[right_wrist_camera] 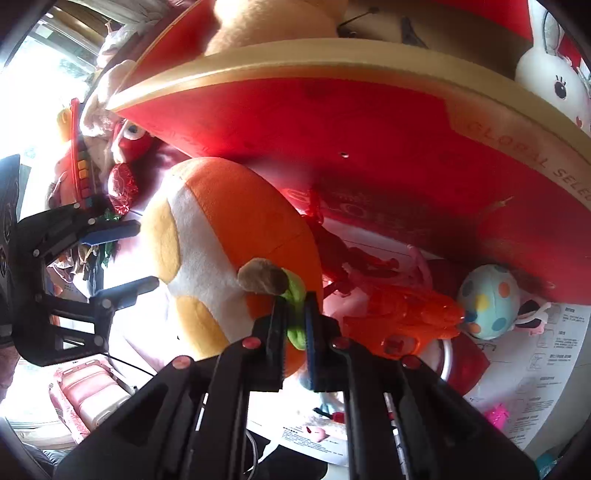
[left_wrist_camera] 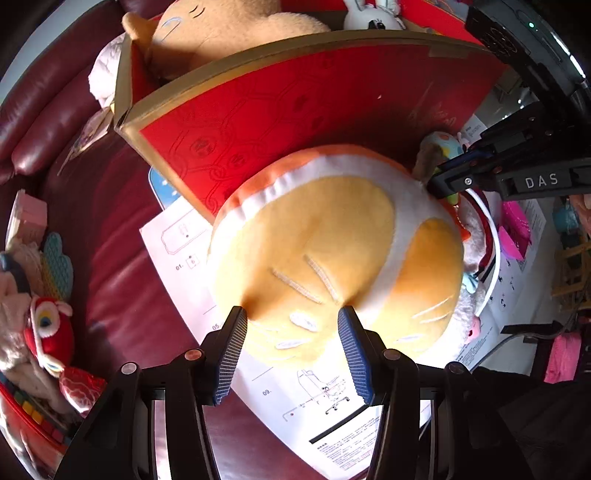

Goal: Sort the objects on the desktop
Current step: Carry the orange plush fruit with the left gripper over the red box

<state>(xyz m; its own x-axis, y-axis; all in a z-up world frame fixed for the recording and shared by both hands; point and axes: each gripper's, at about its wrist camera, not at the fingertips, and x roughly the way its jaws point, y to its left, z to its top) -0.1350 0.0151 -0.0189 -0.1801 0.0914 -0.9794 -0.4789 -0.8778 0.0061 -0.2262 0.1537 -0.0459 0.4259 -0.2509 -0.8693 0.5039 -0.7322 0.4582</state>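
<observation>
A round orange plush (left_wrist_camera: 332, 254) shaped like a cut orange faces the left wrist view; it also shows in the right wrist view (right_wrist_camera: 229, 240). My left gripper (left_wrist_camera: 291, 325) is open, its blue pads at the plush's lower face, one on each side. My right gripper (right_wrist_camera: 295, 314) is shut on the plush's green leaf (right_wrist_camera: 297, 295) next to its brown stem (right_wrist_camera: 262, 277). The right gripper also shows in the left wrist view (left_wrist_camera: 439, 177), and the left gripper in the right wrist view (right_wrist_camera: 144, 254). A red box (left_wrist_camera: 295, 122) with gold rim stands just behind the plush.
The red box (right_wrist_camera: 369, 147) holds a tan plush (left_wrist_camera: 221, 33) and a white rabbit (right_wrist_camera: 554, 85). Instruction sheets (left_wrist_camera: 332, 424) lie on the dark red sofa (left_wrist_camera: 110, 277). A red bird plush (left_wrist_camera: 48, 328), a spotted egg plush (right_wrist_camera: 487, 302), an orange toy gun (right_wrist_camera: 406, 314) and pink items lie around.
</observation>
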